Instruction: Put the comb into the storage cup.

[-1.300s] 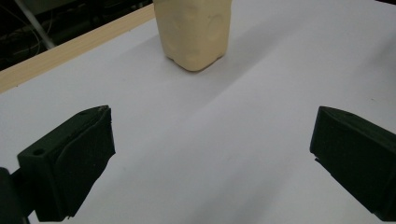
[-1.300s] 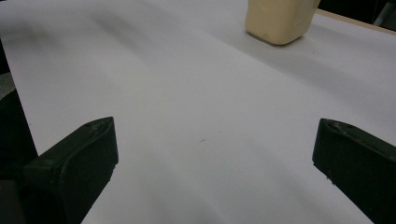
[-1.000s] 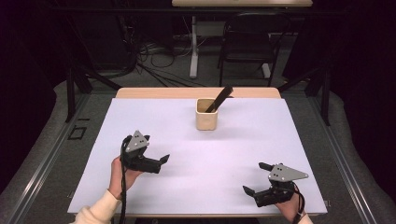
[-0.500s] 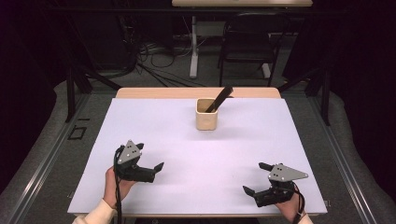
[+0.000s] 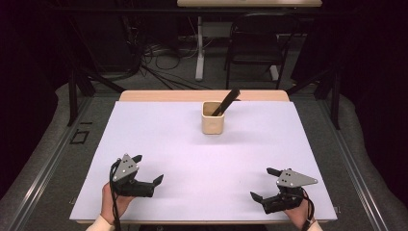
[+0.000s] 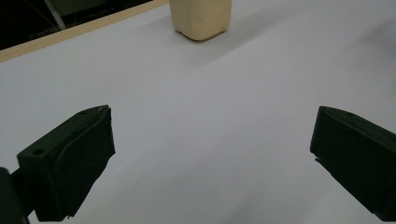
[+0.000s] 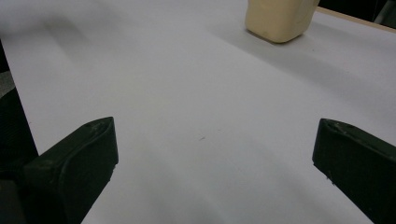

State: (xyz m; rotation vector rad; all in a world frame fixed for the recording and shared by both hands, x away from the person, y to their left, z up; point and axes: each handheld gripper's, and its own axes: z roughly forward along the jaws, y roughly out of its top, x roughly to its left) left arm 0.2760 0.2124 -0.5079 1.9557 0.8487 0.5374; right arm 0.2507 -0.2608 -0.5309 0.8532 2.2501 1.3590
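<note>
Left to right: our left gripper (image 5: pixel 147 170) has drawn back toward the tabletop's (image 5: pixel 159 130) near edge, jaws spread and empty; we judge the work finished. The cup (image 5: pixel 212 117), matte cream with rounded corners, stands far centre holding a dark, probably plastic tool (image 5: pixel 226 101). Right gripper (image 5: pixel 264 183): jaws spread, resting.

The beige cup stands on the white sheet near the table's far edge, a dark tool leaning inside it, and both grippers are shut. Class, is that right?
Not quite: both the left gripper and the right gripper are open, jaws wide apart, as each gripper view shows. The beige cup and dark tool are as described.
</note>
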